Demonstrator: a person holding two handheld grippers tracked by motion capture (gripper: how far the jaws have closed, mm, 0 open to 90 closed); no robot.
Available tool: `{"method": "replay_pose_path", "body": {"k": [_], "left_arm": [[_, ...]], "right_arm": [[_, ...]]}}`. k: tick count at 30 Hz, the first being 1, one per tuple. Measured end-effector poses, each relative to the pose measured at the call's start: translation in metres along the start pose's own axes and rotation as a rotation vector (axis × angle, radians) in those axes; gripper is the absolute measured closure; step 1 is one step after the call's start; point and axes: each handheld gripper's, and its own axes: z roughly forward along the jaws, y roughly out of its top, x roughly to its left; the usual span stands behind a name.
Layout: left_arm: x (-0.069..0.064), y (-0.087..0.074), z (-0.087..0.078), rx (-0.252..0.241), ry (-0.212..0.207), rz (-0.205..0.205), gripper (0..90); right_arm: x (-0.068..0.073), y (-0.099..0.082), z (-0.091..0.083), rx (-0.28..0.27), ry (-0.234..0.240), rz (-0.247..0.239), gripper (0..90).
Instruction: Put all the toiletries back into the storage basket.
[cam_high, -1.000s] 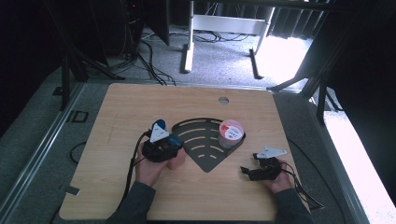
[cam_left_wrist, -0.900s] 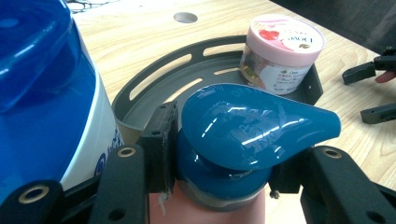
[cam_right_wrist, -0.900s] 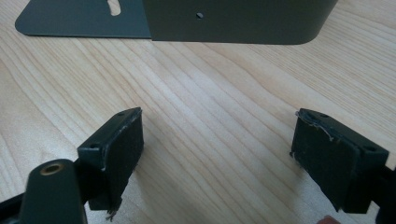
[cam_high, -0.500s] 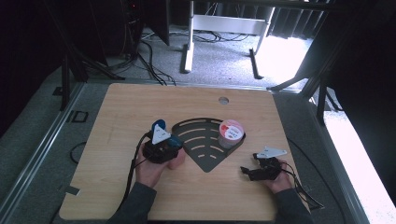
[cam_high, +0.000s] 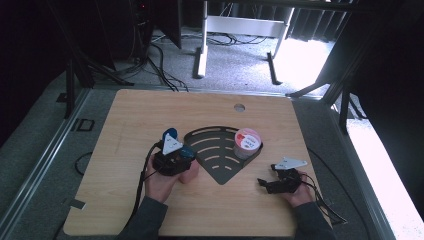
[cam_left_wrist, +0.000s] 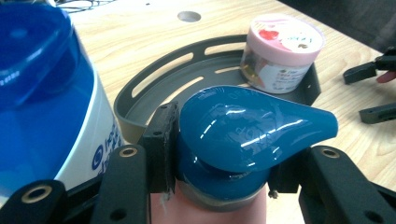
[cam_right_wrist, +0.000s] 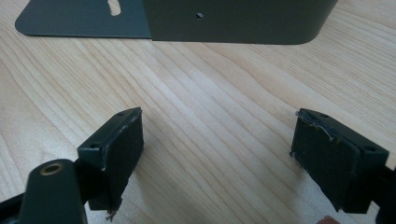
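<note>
Wooden table, pale grain, rounded corners, one round hole at the far edge; both hands work its near half. Next in size, the dark grey metal corner rack: fan-shaped, slotted floor, low wall along the curved far side, its point aimed back toward the person. It lies just to the right of the left gripper and ahead and to the left of the right gripper. A blue-capped white bottle stands close on the far left side of the left gripper, glossy plastic, printed label. The thing in hand is a pink pump bottle with a teal dispenser head; it stands upright on the table, long axis vertical, and the smooth, glossy teardrop spout points away from the left gripper toward the rack. The left gripper pinches it at the collar under the head, both black pads pressed on the neck (jaws about half spread, so a fairly wide neck). The rack floor begins just beyond the spout, so the move likely coming is a short carry forward and right into the rack; the left hand is the nearer by far. A small pink-lidded tub, squat and round with a printed paper label, already sits in the rack's far right corner against the wall. The right gripper rests low over bare wood, jaws spread wide, nothing between them.
</note>
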Motion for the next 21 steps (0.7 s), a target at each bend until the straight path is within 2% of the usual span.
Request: {"method": "replay_pose_path", "body": {"k": [5,21], "left_arm": [[-0.002,0.005,-0.003,0.009,-0.013,0.016,52.6],[-0.009,0.018,-0.009,0.024,-0.028,0.028,52.6]], "right_arm": [[0.0,0.0,0.0,0.0,0.0,-0.001,16.6],[0.0,0.0,0.0,0.0,0.0,-0.001,16.5]]}}
